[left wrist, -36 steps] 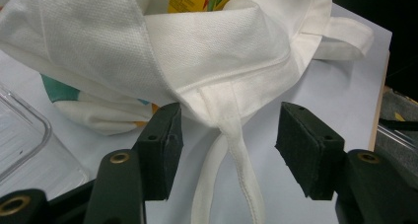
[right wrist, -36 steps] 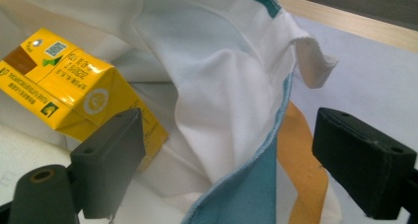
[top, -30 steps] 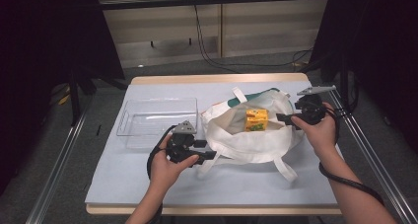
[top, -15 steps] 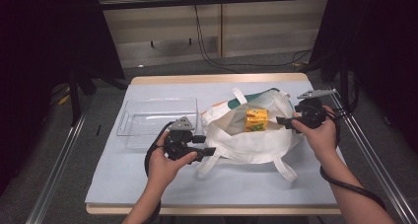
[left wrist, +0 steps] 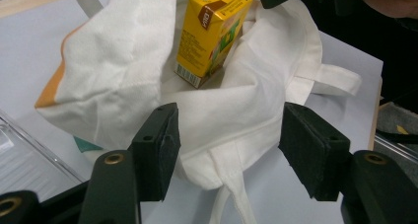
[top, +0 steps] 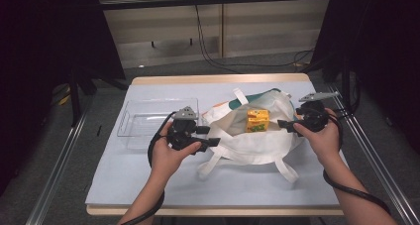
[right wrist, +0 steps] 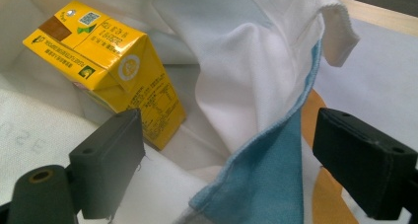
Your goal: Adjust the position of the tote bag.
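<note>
- The white cotton tote bag (top: 257,136) lies slumped on the pale blue table cover (top: 148,185). Its mouth is spread wide, one gripper at each side of the rim, which in my judgement keeps the opening clear so the contents can be reached.
- The yellow juice carton (top: 258,120) sits inside the bag, leaning tilted against the cloth folds rather than standing square.
- The left gripper (left wrist: 224,150) has its jaws apart over the near hem. Cloth lies between the pads, but they do not press on it.
- The right gripper (right wrist: 224,157) is likewise spread. A fold of the rim, white outside with a light blue lining, hangs between its jaws, unpinched as far as the right gripper view lets me judge.
- A clear plastic rectangular tray (top: 148,123) stands just beside the bag on the left, probably the place where unpacked goods go.
- Writing: the carton bears a green fruit picture, a brown corner patch, a small code square and fine print. None of it is sharp enough to read, and no brand can be made out. Faint grey letters on the bag's inner cloth in the right gripper view are likewise illegible.
</note>
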Demonstrator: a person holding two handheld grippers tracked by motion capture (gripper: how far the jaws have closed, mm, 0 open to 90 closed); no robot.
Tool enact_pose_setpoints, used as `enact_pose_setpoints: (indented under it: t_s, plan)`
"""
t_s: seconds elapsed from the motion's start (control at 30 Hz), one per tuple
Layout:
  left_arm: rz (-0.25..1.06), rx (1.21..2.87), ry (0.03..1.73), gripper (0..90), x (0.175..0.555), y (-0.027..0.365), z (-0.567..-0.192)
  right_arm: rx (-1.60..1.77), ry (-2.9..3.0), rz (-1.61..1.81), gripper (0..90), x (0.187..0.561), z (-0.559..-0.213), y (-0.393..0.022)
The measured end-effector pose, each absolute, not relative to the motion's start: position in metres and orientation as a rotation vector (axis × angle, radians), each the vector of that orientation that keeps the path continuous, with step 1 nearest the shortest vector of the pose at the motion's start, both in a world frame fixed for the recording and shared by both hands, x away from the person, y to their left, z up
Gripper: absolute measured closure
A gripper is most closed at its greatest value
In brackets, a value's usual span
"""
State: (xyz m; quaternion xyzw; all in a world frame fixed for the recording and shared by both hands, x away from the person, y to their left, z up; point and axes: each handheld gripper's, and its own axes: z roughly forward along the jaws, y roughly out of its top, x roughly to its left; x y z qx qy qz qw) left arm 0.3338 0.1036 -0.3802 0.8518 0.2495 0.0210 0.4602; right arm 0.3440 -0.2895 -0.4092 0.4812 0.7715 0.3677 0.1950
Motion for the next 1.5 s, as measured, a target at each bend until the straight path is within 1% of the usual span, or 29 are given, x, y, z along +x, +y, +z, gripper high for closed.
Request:
enact_pose_setpoints:
  t_s: [0.27, 0.53, 0.93, 1.1, 1.37, 1.5]
  plan:
    - [0.054, 2.081, 0.603, 40.2, 0.341, 0.095, -0.373, 1.356, 2.167, 1.028, 11.9, 0.339, -0.412, -0.289]
    - [0.074, 2.105, 0.581, 39.2, 0.346, 0.086, -0.361, 1.362, 2.171, 1.025, 11.9, 0.336, -0.416, -0.292]
    - [0.093, 2.110, 0.582, 36.9, 0.363, 0.076, -0.349, 1.380, 2.177, 0.998, 12.0, 0.331, -0.418, -0.292]
    - [0.074, 2.104, 0.606, 36.9, 0.373, 0.072, -0.350, 1.380, 2.181, 0.995, 12.0, 0.328, -0.421, -0.292]
    - [0.091, 2.108, 0.624, 37.8, 0.386, 0.065, -0.354, 1.372, 2.176, 1.000, 12.3, 0.323, -0.422, -0.294]
    - [0.106, 2.117, 0.622, 40.4, 0.391, 0.062, -0.355, 1.368, 2.173, 0.992, 13.9, 0.320, -0.422, -0.294]
